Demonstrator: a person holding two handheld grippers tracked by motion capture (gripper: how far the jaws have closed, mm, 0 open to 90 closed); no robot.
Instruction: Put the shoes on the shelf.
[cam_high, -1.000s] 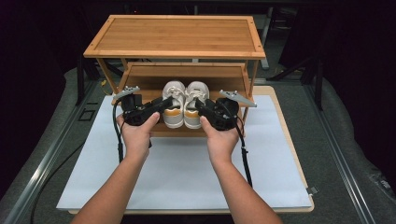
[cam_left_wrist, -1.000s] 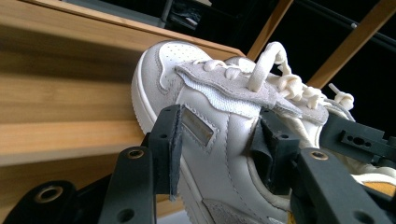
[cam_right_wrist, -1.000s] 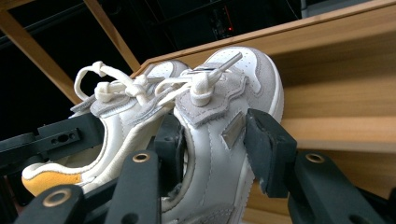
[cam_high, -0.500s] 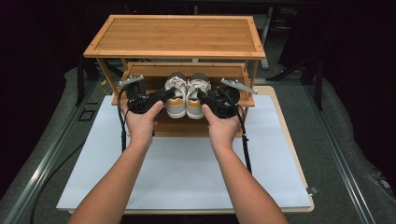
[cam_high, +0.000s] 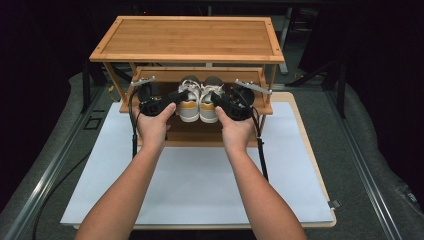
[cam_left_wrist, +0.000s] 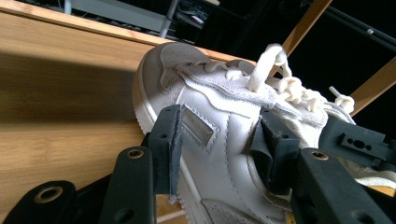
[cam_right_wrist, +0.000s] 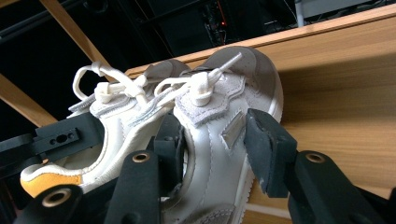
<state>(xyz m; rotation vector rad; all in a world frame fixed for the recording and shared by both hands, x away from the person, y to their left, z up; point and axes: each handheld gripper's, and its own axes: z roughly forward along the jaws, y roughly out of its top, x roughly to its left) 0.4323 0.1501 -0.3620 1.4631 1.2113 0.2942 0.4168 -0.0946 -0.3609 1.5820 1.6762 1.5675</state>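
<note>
Landmark: the bamboo shoe rack (cam_high: 186, 41) standing on the desk (cam_high: 200, 190).
Sneakers: a white pair with tan heels, side by side on the rack's middle shelf (cam_high: 197, 75), toes pointing in under the top shelf.
Left gripper (cam_high: 172, 98): my jaws straddle the left sneaker (cam_left_wrist: 219, 140) across its side and tongue, clamped on it.
Right gripper (cam_high: 223, 100): my jaws clasp the right sneaker (cam_right_wrist: 219, 154) the same way, one inside the collar, one on the outer wall.
Handling: I judge them light; leather upper soft and yielding, sole stiff.
Best hold: the mid-upper near the collar, not the loose laces (cam_right_wrist: 121, 86), which could snag.
Risk: smooth leather may slip if tilted.
</note>
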